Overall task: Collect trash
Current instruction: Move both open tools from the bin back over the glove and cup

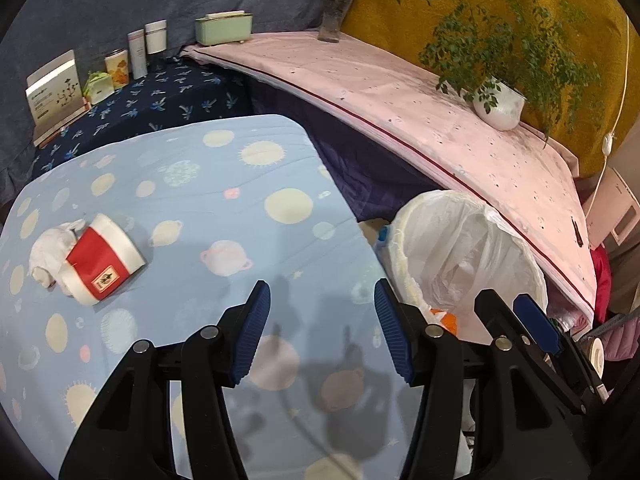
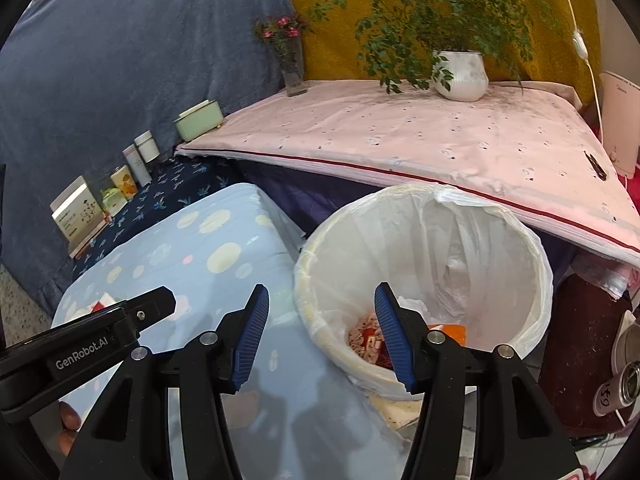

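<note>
A red and white paper cup (image 1: 102, 260) lies on its side on the light blue planet-print table (image 1: 224, 216), with crumpled white tissue (image 1: 46, 250) against it at the left. My left gripper (image 1: 322, 328) is open and empty, above the table to the right of the cup. A white bin with a plastic liner (image 2: 424, 264) stands beside the table; it also shows in the left wrist view (image 1: 464, 248). Wrappers and tissue (image 2: 366, 338) lie at its bottom. My right gripper (image 2: 322, 328) is open and empty over the bin's near rim.
A pink-covered table (image 2: 420, 140) behind the bin holds a white potted plant (image 2: 460, 74) and a glass vase with flowers (image 2: 292, 64). Boxes and bottles (image 1: 120, 64) and a green box (image 1: 224, 28) line the dark blue shelf at the back left.
</note>
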Tool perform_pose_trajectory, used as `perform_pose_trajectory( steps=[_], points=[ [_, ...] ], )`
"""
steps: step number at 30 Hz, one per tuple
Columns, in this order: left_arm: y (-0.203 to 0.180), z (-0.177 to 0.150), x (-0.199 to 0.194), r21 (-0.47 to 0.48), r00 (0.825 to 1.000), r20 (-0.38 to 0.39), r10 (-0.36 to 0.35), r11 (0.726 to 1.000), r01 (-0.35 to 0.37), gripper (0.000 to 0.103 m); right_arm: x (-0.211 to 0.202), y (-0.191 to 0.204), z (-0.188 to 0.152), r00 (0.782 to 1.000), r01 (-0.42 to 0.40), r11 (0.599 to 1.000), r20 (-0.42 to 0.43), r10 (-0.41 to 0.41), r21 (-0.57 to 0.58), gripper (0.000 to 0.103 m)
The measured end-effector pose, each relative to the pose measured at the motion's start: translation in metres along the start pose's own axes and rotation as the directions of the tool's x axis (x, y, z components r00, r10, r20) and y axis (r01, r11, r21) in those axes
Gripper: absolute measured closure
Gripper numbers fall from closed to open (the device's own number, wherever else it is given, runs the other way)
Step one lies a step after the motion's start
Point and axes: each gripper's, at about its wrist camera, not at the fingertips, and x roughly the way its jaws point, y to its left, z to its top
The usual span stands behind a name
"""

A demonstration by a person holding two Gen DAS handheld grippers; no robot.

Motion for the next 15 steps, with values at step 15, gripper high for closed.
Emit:
perform_pose_trajectory(
  steps=[15],
  points=[
    [0.073, -0.011, -0.024, -0.117, 0.997, 0.021, 0.070, 0.991, -0.067, 0.051, -0.006, 0.067, -0.013, 0.997, -0.079, 0.991, -0.022, 0.077, -0.105, 0.044]
  ],
)
